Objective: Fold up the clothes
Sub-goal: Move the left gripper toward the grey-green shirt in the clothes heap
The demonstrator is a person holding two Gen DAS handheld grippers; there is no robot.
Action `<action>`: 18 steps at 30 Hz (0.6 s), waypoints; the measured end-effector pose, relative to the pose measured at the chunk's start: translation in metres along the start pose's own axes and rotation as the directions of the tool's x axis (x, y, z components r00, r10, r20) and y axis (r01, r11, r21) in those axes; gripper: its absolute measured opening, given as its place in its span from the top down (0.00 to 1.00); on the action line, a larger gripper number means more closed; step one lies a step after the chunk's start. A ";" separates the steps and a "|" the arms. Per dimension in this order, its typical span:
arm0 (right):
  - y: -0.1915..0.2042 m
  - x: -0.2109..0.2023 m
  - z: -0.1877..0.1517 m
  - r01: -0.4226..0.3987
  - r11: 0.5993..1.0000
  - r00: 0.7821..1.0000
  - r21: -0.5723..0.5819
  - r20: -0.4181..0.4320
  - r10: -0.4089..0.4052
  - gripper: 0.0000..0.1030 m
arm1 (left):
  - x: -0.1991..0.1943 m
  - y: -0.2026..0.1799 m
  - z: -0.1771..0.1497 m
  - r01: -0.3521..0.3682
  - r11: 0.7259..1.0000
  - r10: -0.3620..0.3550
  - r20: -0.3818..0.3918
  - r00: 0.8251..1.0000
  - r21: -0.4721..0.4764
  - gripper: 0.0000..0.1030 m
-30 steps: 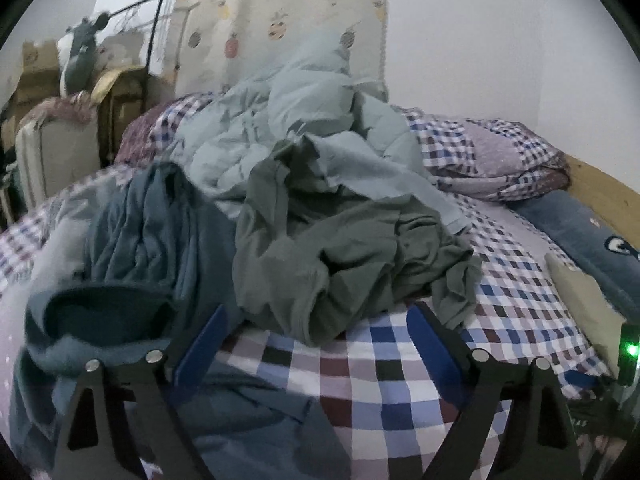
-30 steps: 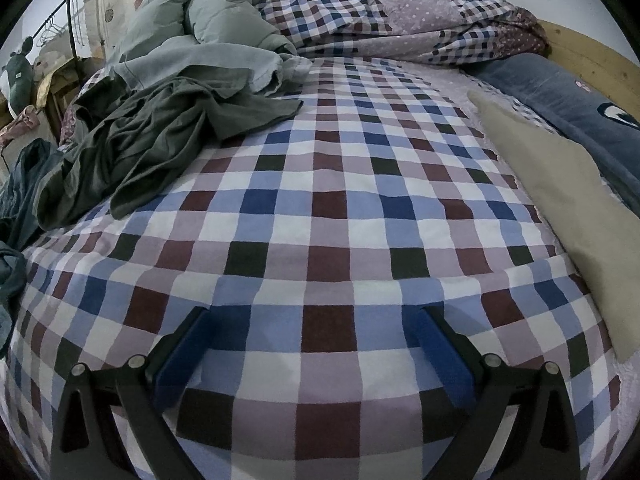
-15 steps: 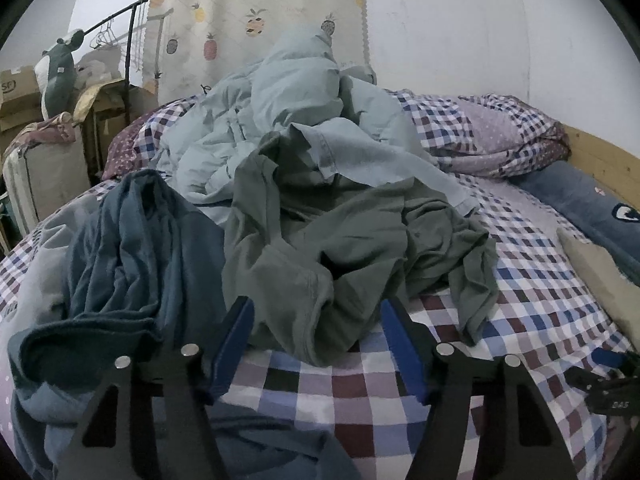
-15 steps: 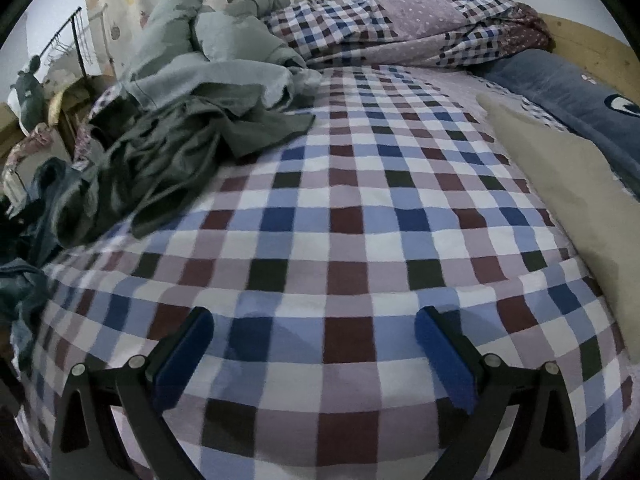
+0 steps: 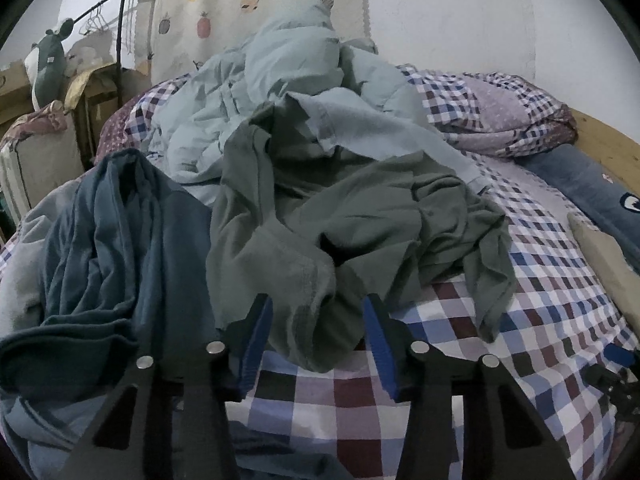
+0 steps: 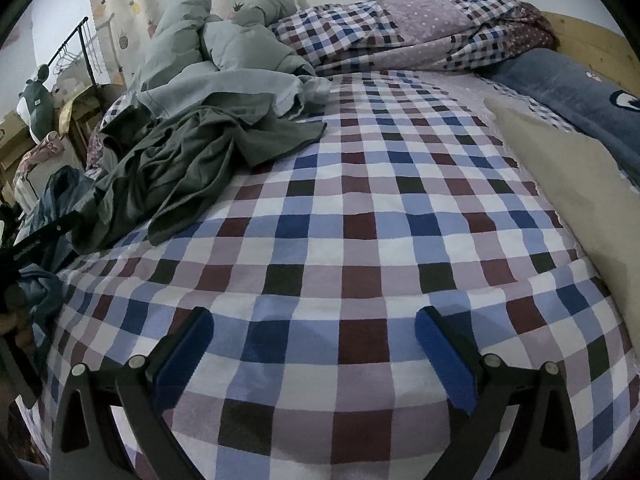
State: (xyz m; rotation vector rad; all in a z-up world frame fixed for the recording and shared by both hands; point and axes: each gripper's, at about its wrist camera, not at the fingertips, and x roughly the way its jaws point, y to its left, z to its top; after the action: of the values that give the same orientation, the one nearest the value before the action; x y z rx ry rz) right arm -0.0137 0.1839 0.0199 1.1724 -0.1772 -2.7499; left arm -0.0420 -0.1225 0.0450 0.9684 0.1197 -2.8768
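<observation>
Nearest in the left wrist view, the left tongs (image 5: 318, 340) stand partly closed around the front fold of the crumpled grey-green cotton garment (image 5: 352, 224), the blue pads on either side of the cloth; whether they yet pinch it cannot be told. A second earlier these tongs were spread wide and short of the fold, so they have advanced and narrowed. The right tongs (image 6: 314, 352) hang released, grasping nothing, over bare red, blue and white checked bedsheet (image 6: 360, 216), much as before. Beside the grey-green garment lies a rumpled dark teal garment (image 5: 116, 224); behind both rises a heap of pale blue-grey padded clothing (image 5: 288, 72). No garment lies flat or folded: in my judgement the task is at its first pick-up, all folding outstanding.
</observation>
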 end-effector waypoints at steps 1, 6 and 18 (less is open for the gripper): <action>0.000 0.000 0.000 -0.001 1.000 1.000 0.001 0.001 0.001 0.00 | 0.002 0.001 0.000 -0.003 1.000 0.003 -0.006 1.000 -0.004 0.54; 0.001 -0.003 -0.001 -0.009 1.000 1.000 0.001 0.006 0.009 0.00 | 0.007 0.000 0.000 -0.017 1.000 0.017 -0.028 0.999 -0.006 0.60; 0.014 -0.010 -0.002 -0.093 0.995 0.995 -0.028 0.036 0.094 0.00 | 0.006 0.003 0.001 -0.004 0.998 0.001 -0.039 0.999 -0.068 0.96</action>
State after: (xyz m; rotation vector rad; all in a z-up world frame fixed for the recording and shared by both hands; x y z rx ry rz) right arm -0.0043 0.1714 0.0282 1.0784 -0.1942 -2.6860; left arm -0.0473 -0.1258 0.0417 1.0117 0.2185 -2.8317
